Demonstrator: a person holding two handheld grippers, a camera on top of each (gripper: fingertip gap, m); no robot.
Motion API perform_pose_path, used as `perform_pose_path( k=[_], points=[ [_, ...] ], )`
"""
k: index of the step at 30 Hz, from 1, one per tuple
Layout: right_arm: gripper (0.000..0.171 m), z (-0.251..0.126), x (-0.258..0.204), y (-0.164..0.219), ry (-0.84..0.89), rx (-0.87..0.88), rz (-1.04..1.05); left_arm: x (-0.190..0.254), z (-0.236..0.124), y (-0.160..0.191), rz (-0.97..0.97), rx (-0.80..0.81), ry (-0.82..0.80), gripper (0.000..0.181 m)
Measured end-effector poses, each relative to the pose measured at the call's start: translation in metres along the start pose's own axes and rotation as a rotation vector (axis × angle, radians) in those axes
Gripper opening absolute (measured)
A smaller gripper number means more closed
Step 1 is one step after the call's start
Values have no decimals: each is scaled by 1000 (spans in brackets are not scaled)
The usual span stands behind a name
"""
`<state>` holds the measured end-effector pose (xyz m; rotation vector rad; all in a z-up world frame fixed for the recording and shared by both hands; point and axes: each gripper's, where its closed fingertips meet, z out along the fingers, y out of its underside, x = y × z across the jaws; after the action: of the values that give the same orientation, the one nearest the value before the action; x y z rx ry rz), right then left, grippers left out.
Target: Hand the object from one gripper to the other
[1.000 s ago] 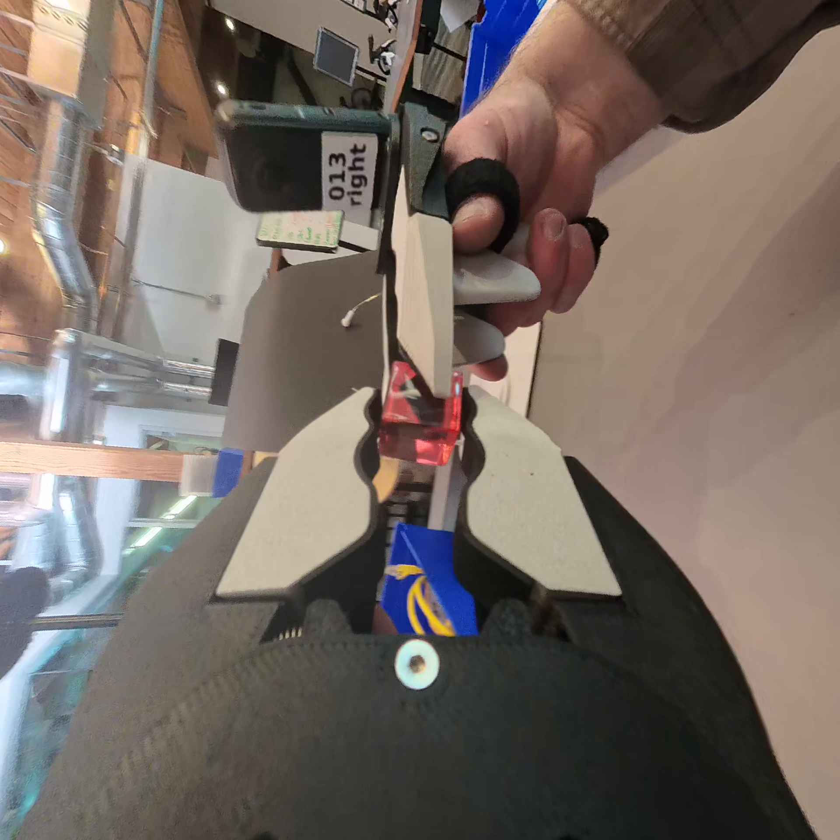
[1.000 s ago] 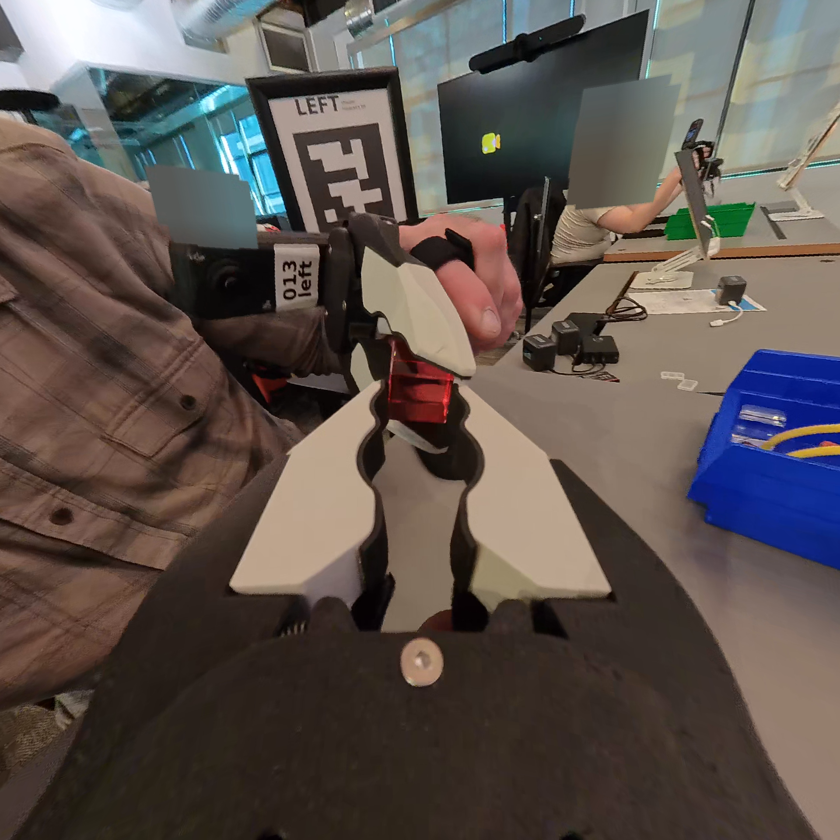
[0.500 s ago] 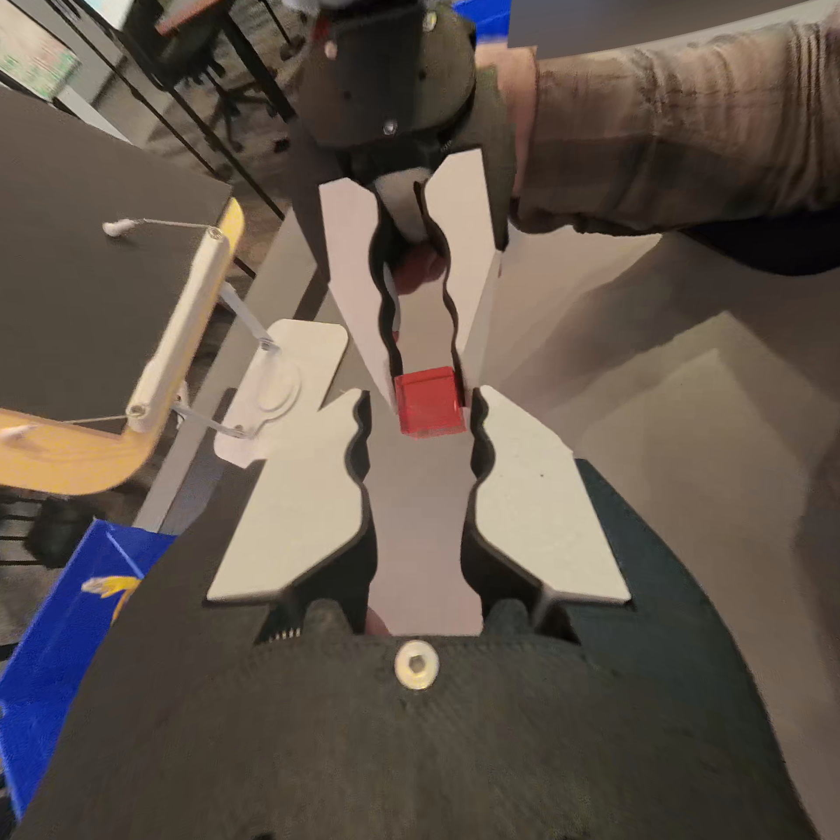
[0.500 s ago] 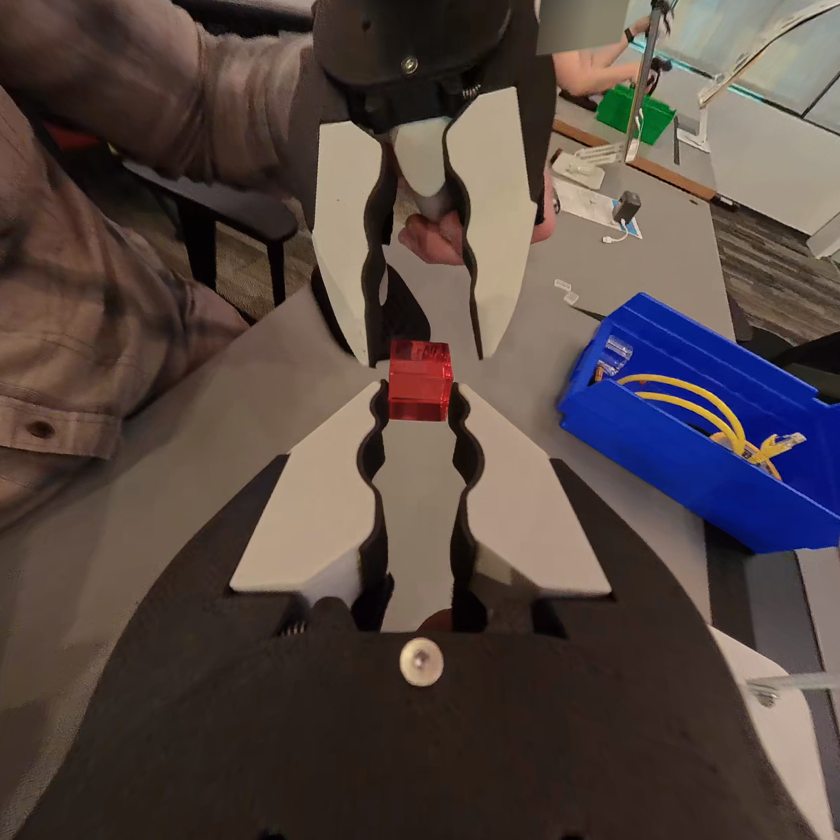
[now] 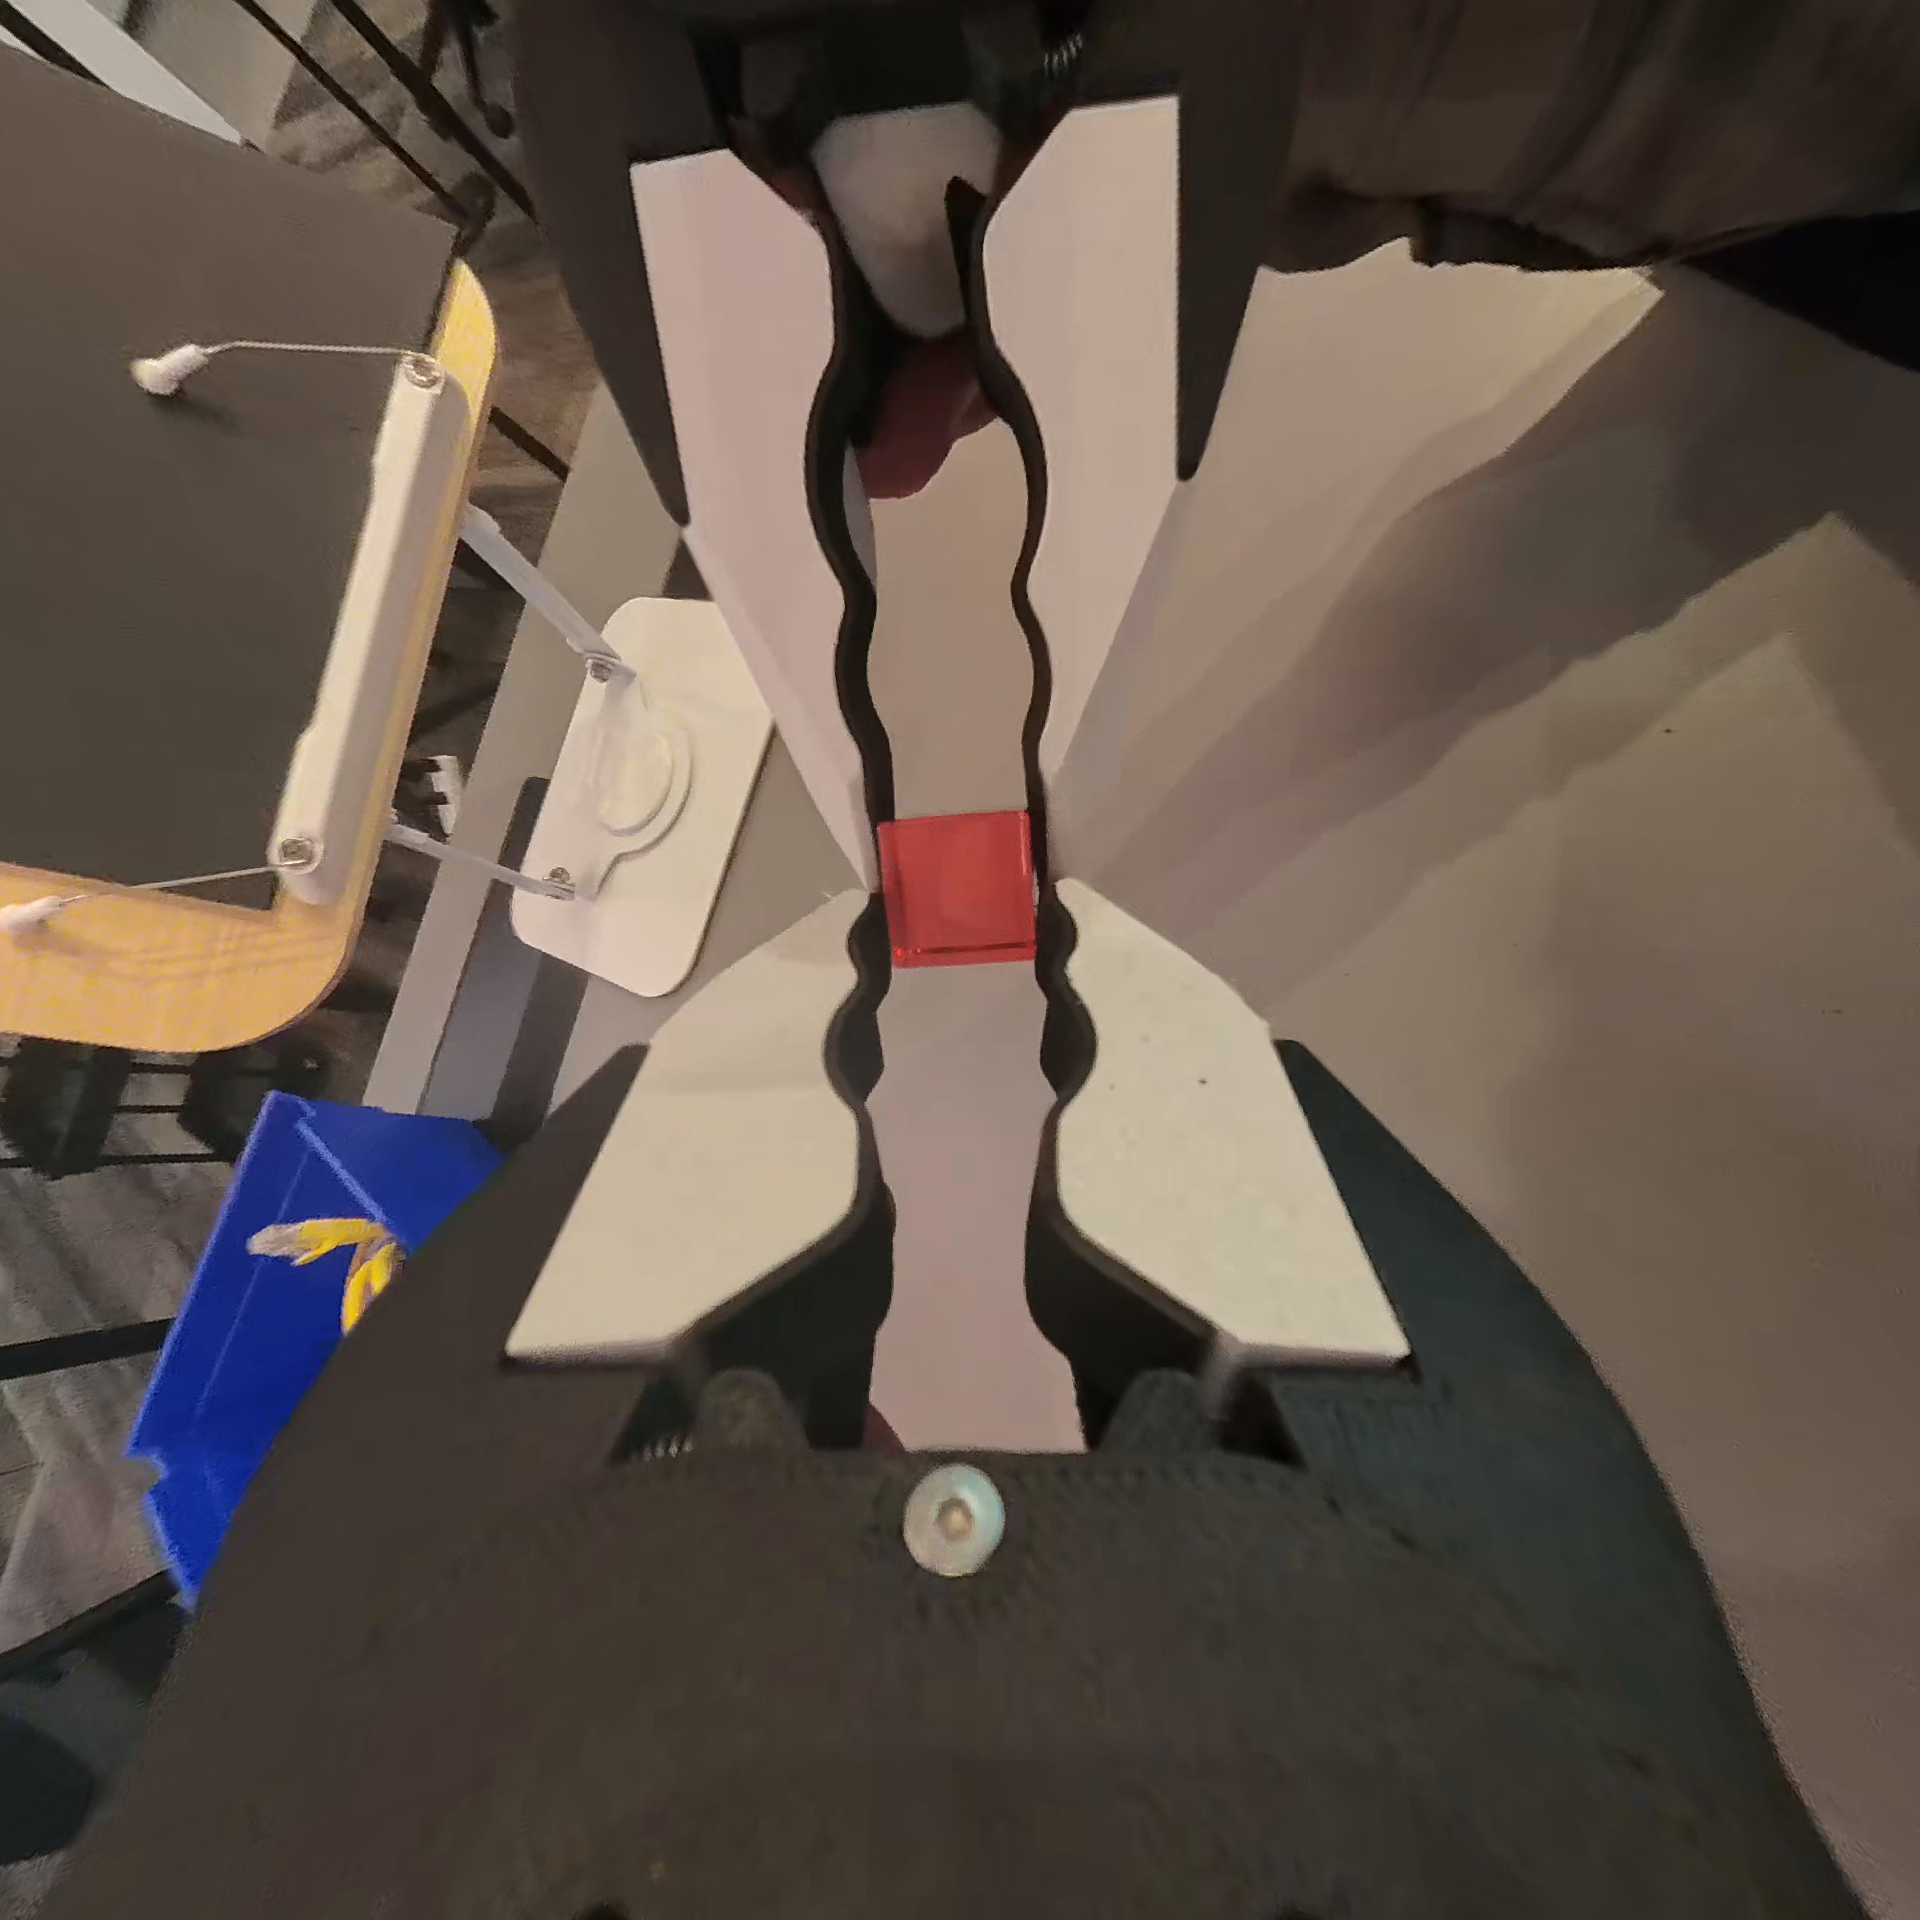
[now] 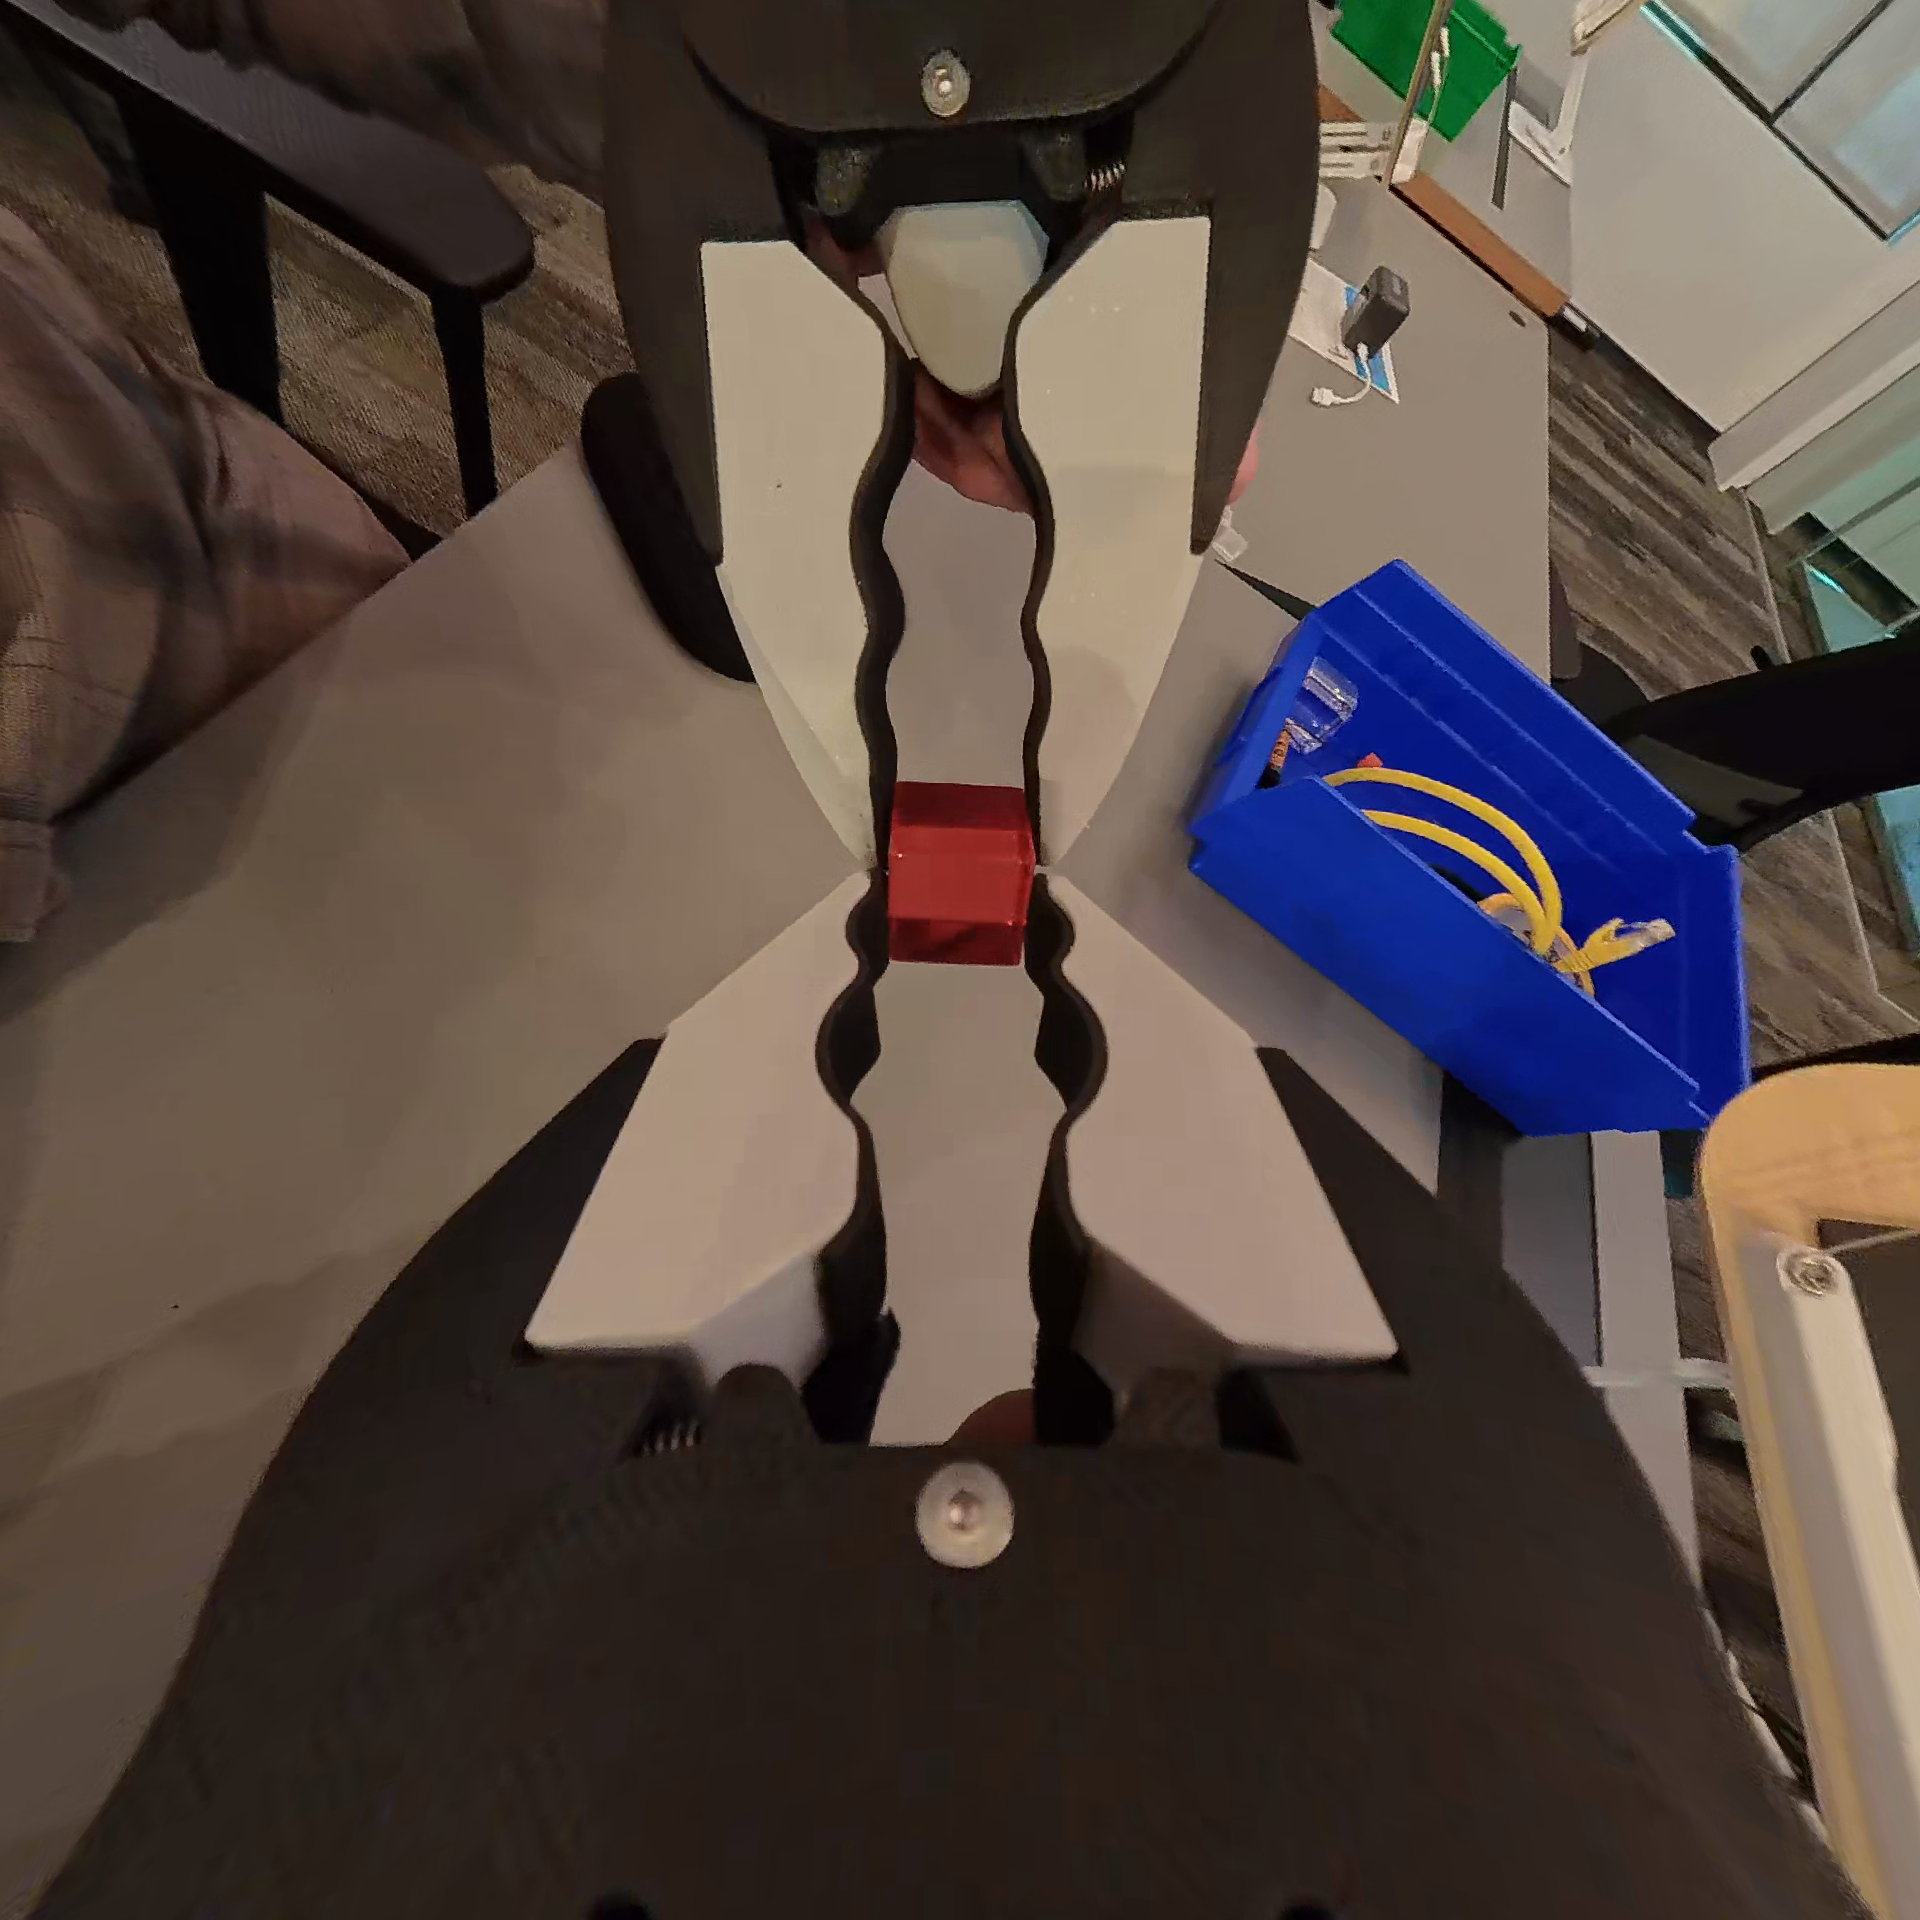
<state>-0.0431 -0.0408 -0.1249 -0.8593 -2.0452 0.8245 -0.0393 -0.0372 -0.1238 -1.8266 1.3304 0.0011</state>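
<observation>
A red translucent cube (image 5: 958, 888) hangs above the grey table (image 6: 416, 935) between two grippers that meet tip to tip. In the left wrist view my left gripper (image 5: 958, 925) comes from below, its pads against the cube's near sides. My right gripper (image 5: 958, 831) comes from above and grips the far sides. The right wrist view shows the same cube (image 6: 958, 883), with my right gripper (image 6: 956, 914) shut on it. There the left gripper (image 6: 956, 847) is opposite, its pads also on the cube.
A blue bin (image 6: 1455, 935) with yellow cables stands on the table to the right; it also shows in the left wrist view (image 5: 291, 1299). A white stand (image 5: 623, 831) carries a wood-edged board (image 5: 156, 987). A person's sleeve (image 6: 156, 623) is at the left.
My left gripper let go of the cube, opened wide and drew back while the right kept hold. It has now come back tip to tip and closed on the cube again.
</observation>
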Motion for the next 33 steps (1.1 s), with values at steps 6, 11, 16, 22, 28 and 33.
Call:
perform_pose_path(
  k=[6,11,16,22,28,33],
  points=[
    [36,-2,17,-5,107,27,-7,-18,-7,-6,-43,89,-102,26],
    [46,-23,38,-33,142,292,122,-44,-36,-37,-270,471,-168,27],
    [39,-37,60,-57,171,580,282,-66,-54,-42,-529,782,-167,25],
    [33,-35,70,-66,98,865,488,-74,-54,-39,-671,962,-140,27],
    [23,-37,70,-70,35,960,577,-68,-49,-39,-688,1029,-122,26],
    [23,-37,69,-69,48,937,551,-67,-48,-40,-681,1023,-120,26]
  ],
)
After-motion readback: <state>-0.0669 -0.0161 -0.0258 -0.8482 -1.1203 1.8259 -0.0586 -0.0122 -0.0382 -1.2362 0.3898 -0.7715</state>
